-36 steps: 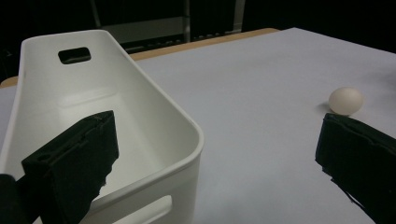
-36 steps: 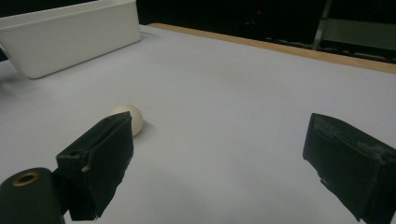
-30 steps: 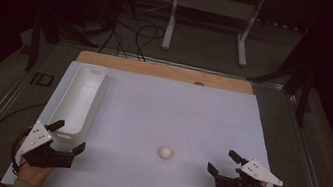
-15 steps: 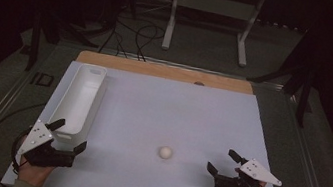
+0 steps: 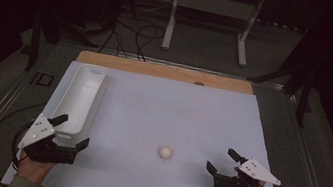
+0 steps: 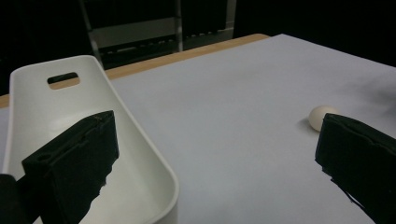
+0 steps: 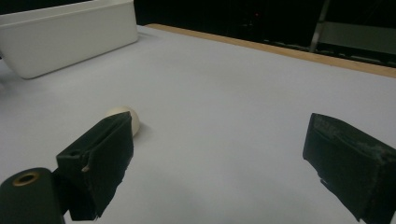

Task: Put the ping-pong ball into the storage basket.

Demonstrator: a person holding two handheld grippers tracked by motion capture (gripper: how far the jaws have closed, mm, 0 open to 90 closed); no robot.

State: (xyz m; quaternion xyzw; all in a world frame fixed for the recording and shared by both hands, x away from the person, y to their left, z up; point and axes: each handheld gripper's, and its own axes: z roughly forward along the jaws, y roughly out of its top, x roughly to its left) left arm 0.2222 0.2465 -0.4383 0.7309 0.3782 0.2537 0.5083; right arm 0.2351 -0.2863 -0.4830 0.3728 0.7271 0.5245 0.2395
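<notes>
A small cream-coloured egg (image 5: 165,152) lies alone on the white sheet that covers the bench (image 5: 177,110), toward the near edge and roughly between the two hands. The left claw (image 5: 71,131) rests at the near left corner of the bench, held in a hand whose forearm enters from the bottom of the high view; its jaws stand wide apart and grip nothing. One jaw sits over the near end of a long white plastic tray (image 5: 80,97), the other out over bare sheet. In the left gripper view that tray (image 6: 56,107) rises at the left with a slot handle cut in its far wall, and the egg (image 6: 321,116) shows just past the jaw on the right side of that view, partly hidden by it. The right claw (image 5: 222,161) rests near the right corner, also spread wide and holding nothing, well apart from the egg. In the right gripper view the egg (image 7: 127,117) peeks from behind the jaw on that view's left side, with the tray (image 7: 70,37) farther off. A strip of bare wood (image 5: 168,71) runs along the bench's far edge.
</notes>
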